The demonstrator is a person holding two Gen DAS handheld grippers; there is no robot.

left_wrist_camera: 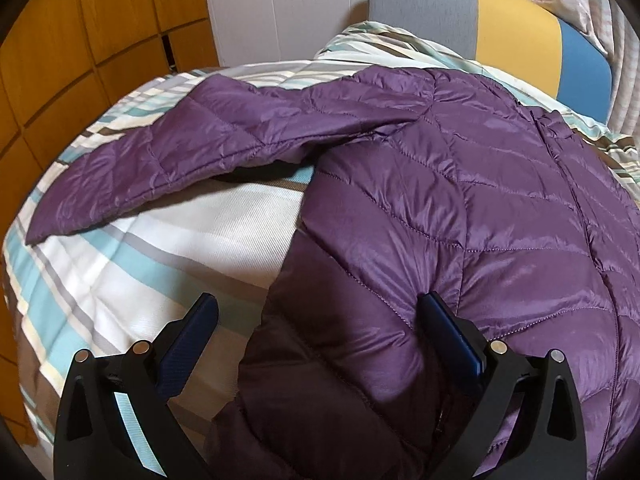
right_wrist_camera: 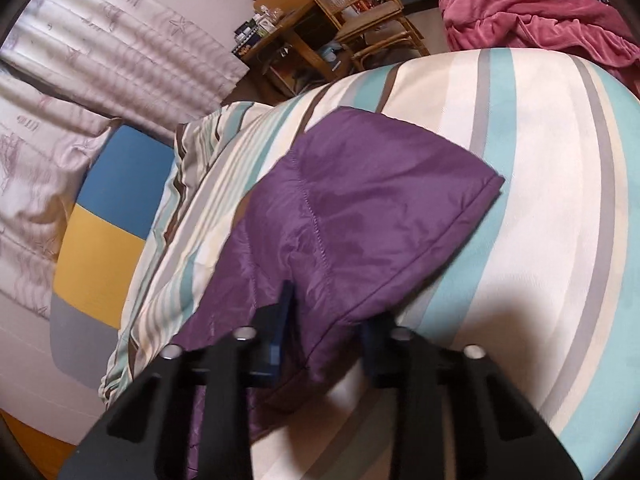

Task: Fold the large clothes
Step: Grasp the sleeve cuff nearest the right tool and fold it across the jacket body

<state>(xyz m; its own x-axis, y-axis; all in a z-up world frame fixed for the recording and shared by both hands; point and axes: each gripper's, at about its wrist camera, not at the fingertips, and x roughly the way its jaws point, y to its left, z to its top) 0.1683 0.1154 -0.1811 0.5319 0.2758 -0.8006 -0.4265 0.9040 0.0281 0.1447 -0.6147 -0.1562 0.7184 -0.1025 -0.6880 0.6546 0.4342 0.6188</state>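
No fold shows yet: jacket [left_wrist_camera: 460, 184] lies spread on bed [left_wrist_camera: 192, 236]; left gripper [left_wrist_camera: 320, 320] gapes over its hem, right gripper [right_wrist_camera: 330, 312] clamps sleeve [right_wrist_camera: 360, 216].

There was one purple quilted jacket [left_wrist_camera: 460, 208], one striped bed cover [left_wrist_camera: 132, 248] and two grippers, left [left_wrist_camera: 320, 328] and right [right_wrist_camera: 332, 312]. Farther off stood one rattan chair [right_wrist_camera: 368, 12], one pink blanket [right_wrist_camera: 532, 20] and perhaps one cluttered wooden desk [right_wrist_camera: 280, 28].
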